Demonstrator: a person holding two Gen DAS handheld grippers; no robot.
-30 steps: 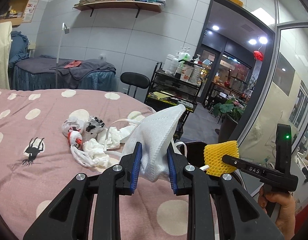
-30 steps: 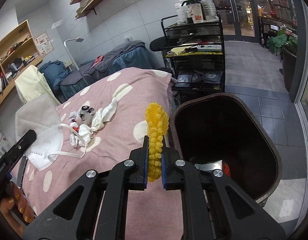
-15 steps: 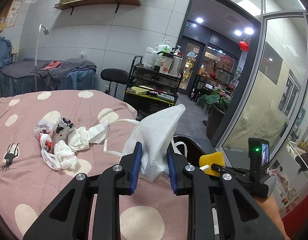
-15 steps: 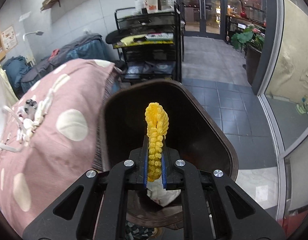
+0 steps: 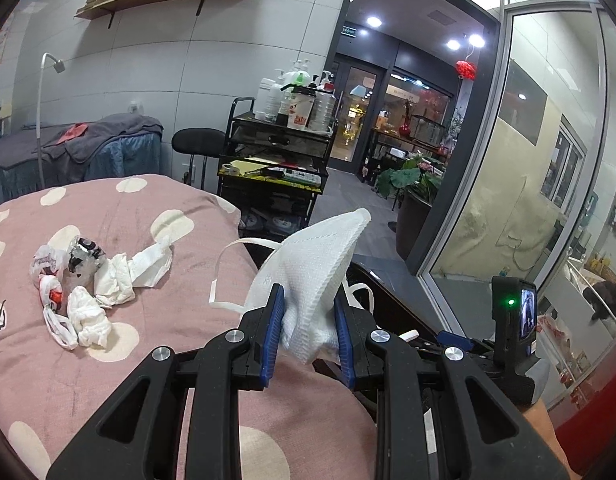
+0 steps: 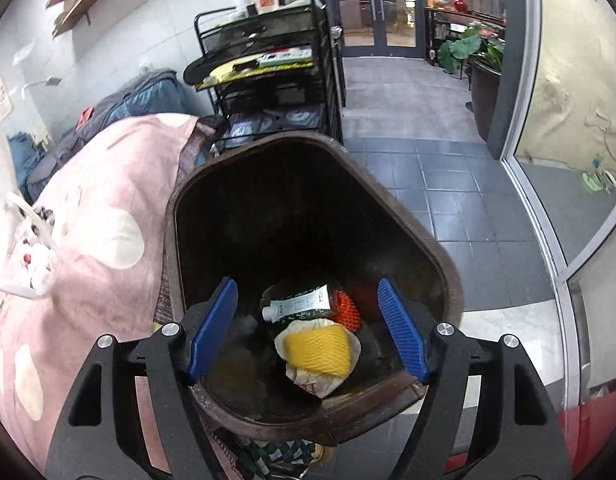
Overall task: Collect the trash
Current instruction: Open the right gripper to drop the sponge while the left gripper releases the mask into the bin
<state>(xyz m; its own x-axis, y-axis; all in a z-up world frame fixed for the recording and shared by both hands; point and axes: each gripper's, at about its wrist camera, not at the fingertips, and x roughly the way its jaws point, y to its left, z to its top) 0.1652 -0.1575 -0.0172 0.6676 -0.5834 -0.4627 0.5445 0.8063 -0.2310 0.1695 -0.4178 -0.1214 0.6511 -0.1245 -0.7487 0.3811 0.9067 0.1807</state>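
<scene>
Risks first. Left gripper (image 5: 308, 336) pinches a white folded fabric face mask (image 5: 314, 276) between its blue pads, over the edge of the pink polka-dot bedspread (image 5: 148, 360) — not yet above the dark brown plastic trash bin (image 6: 448, 276). Loose elastic straps hang from the mask; they could snag on a finger or on the bin rim, so the mask might cling or drape over the edge when let go.

Right gripper (image 6: 308, 332) is over the bin mouth, jaws opening, nothing between them. Yellow foam fruit net (image 6: 318, 350) lies inside, on top of crumpled paper and a tube.

Both tools look close together here; a knock between them could shake the mask loose onto the bed or floor.

Crumpled white tissues and plastic wrappers (image 5: 84, 292) sit on the bedspread — light, scattered scraps, easy to grab only partly and drop on the way.
</scene>
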